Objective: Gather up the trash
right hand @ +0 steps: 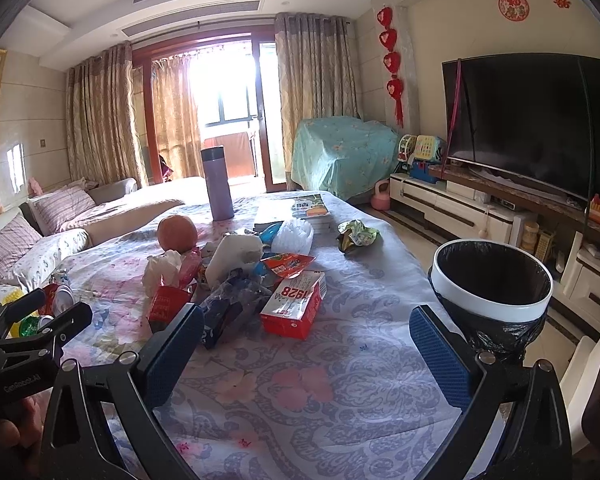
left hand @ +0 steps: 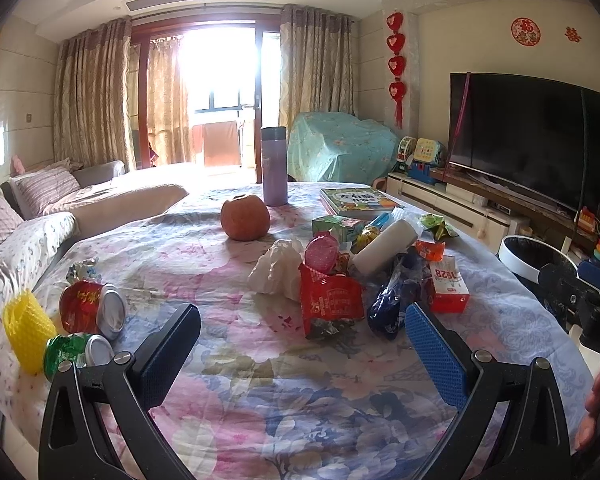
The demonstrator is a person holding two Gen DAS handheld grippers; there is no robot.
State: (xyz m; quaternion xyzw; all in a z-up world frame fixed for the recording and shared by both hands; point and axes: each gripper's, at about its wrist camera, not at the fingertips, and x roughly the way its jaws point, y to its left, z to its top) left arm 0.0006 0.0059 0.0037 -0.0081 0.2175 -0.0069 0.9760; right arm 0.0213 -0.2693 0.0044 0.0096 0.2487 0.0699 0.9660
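With both the left gripper (left hand: 302, 338) and right gripper (right hand: 306, 338) spread wide and empty, start with the red-and-white "1928" carton (right hand: 294, 306) lying nearest the black-lined white bin (right hand: 494, 308), closing across its narrow sides.

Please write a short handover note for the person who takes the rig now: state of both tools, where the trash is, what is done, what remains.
Left tool: open, empty, above the table.
Right tool: open, empty, near the bin.
Trash: wrapper pile and red carton at centre; two cans and yellow cup at the left edge.
Bin stands off the table's right side; contents not visible.
Done: nothing picked up, as far as visible.
Left: all of it.
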